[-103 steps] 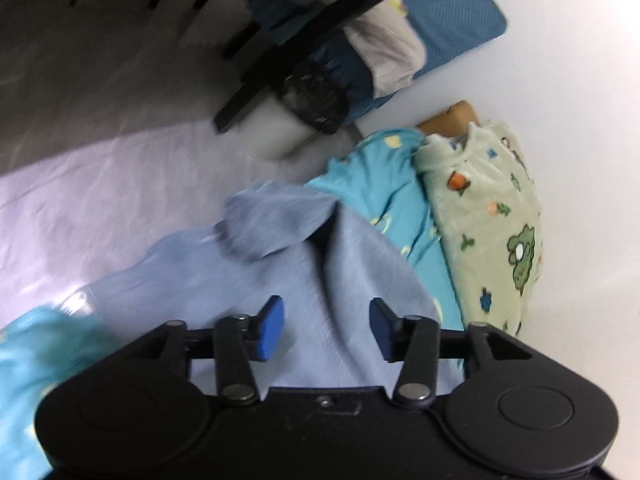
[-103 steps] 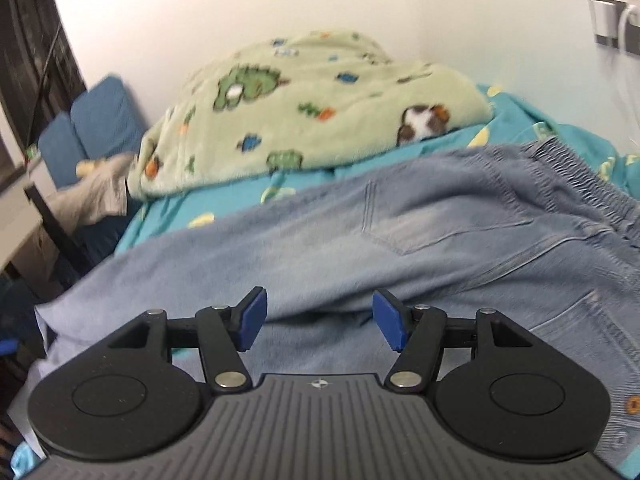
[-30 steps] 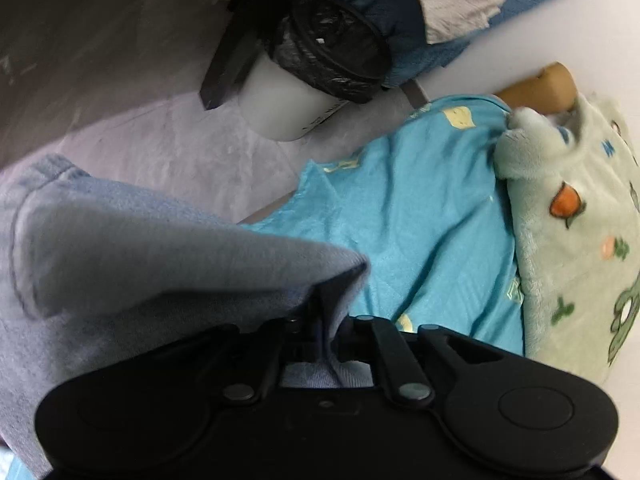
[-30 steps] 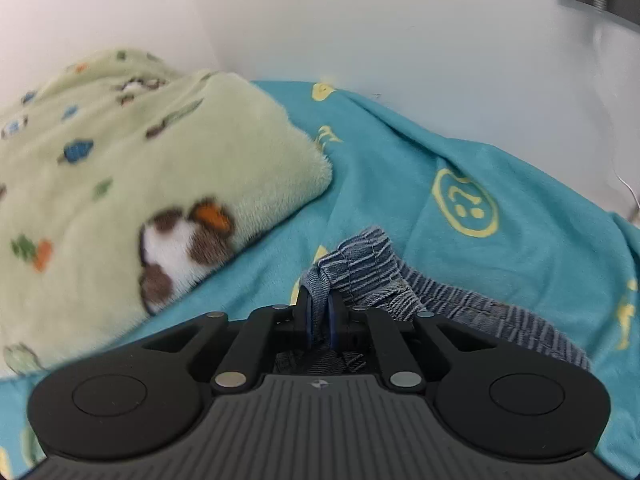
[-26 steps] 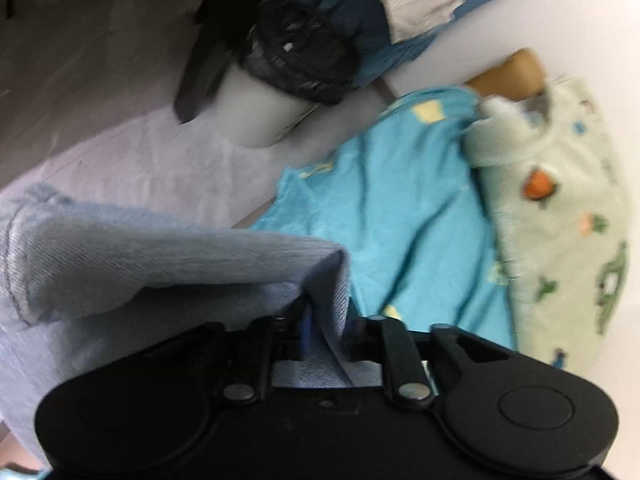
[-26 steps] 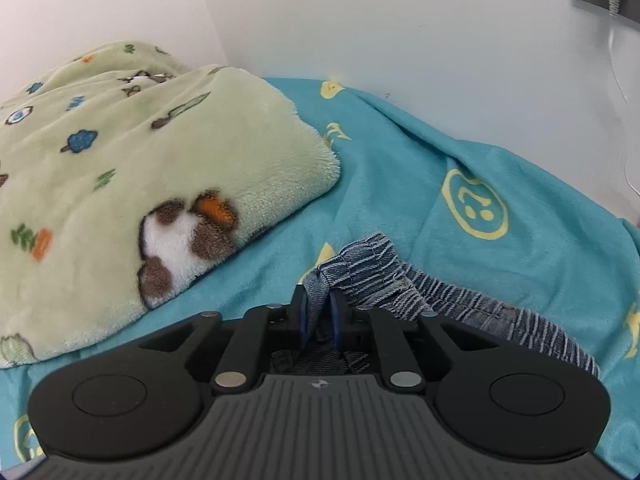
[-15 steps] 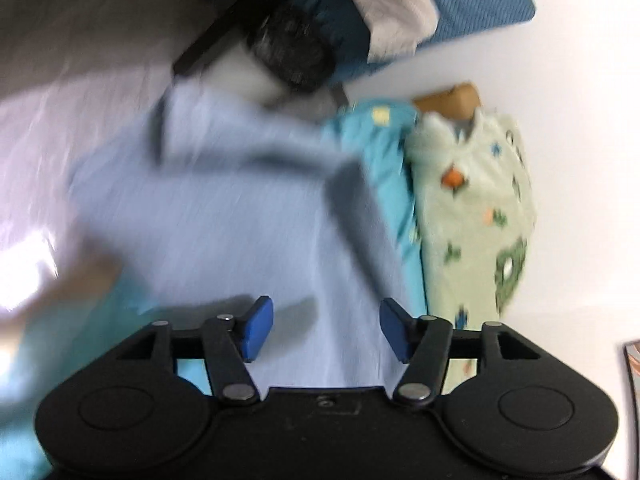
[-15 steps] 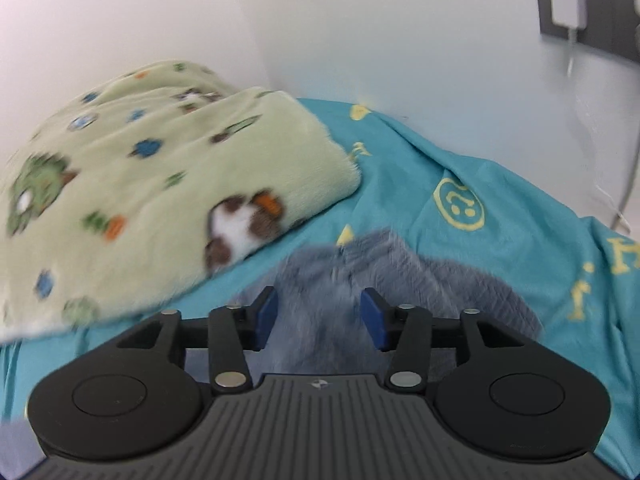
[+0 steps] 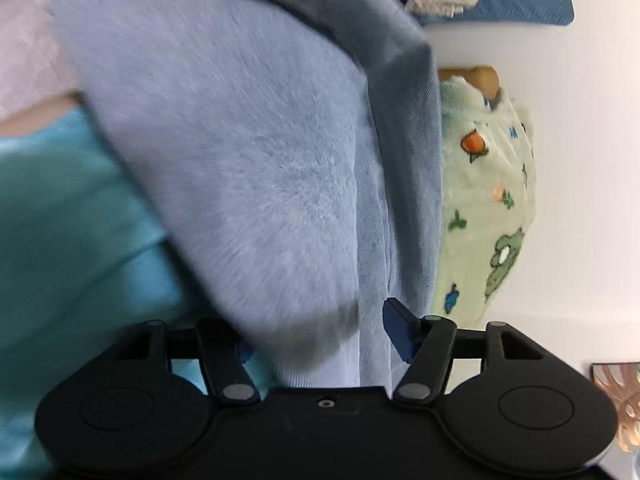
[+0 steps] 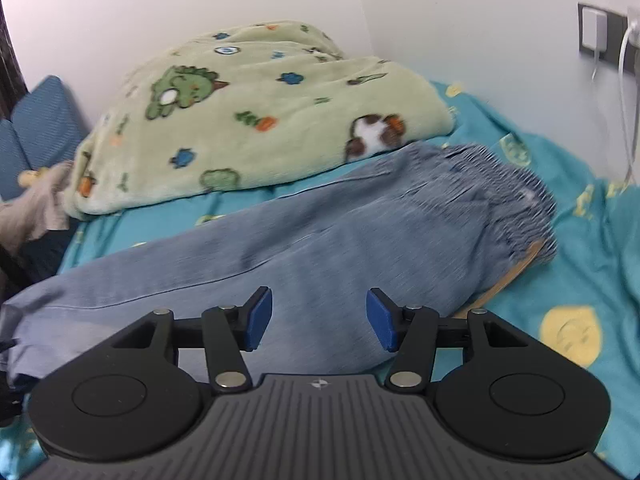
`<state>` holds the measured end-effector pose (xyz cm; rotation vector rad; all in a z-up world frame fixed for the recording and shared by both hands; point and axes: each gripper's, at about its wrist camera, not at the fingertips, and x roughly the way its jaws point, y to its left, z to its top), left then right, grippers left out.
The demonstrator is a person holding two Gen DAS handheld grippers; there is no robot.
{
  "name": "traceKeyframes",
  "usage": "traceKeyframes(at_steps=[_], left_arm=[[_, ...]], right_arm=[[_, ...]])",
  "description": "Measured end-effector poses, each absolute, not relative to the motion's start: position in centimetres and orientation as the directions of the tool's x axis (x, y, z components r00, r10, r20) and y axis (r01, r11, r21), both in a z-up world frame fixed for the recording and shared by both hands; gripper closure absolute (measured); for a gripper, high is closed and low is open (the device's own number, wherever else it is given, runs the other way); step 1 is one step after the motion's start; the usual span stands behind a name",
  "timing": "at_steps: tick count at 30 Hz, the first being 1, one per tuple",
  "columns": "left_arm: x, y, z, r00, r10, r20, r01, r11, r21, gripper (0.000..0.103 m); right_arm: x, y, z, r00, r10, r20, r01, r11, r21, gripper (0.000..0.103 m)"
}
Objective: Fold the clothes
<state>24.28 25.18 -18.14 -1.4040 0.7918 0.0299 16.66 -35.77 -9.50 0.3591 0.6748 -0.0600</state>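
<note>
A pair of light blue jeans (image 10: 320, 236) lies folded lengthwise across the teal bedsheet (image 10: 580, 264), its elastic waistband (image 10: 516, 184) at the right. My right gripper (image 10: 319, 318) is open and empty just above the jeans' near edge. In the left wrist view the jeans' legs (image 9: 248, 152) fill the middle, blurred. My left gripper (image 9: 320, 334) is open; denim hangs over its left pad and between the jaws, and the right pad (image 9: 396, 334) is bare.
A green fleece blanket with dinosaur prints (image 10: 256, 116) lies behind the jeans against the wall; it also shows in the left wrist view (image 9: 484, 208). Blue cushions (image 10: 36, 128) sit at the bed's far left. A wall socket with a cable (image 10: 600, 36) is at the right.
Both grippers held the jeans a second ago, opened half a second ago and drew back. The jeans now lie spread on the bed.
</note>
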Motion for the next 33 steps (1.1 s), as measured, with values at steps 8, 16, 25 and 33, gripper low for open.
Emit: traceKeyframes(at_steps=[8, 16, 25, 33], left_arm=[[27.9, 24.5, -18.4, 0.792, -0.317, -0.521, -0.426, 0.324, -0.845, 0.085], [28.0, 20.5, -10.8, 0.833, -0.166, -0.528, -0.297, 0.671, -0.679, 0.094], [29.3, 6.3, 0.7, 0.861, -0.055, -0.506, -0.073, 0.971, -0.228, 0.094], [26.9, -12.9, -0.6, 0.844, -0.151, -0.515, 0.253, 0.958, 0.134, 0.094]], right_arm=[[18.9, -35.0, -13.9, 0.71, 0.139, -0.691, 0.226, 0.884, 0.409, 0.047], [20.1, -33.5, -14.0, 0.725, 0.174, -0.666, 0.189, 0.88, 0.436, 0.051], [18.3, -36.3, -11.4, 0.775, 0.168, -0.609, 0.17, 0.873, 0.457, 0.051], [17.1, -41.9, -9.7, 0.826, 0.1, -0.555, 0.248, 0.819, 0.518, 0.05]])
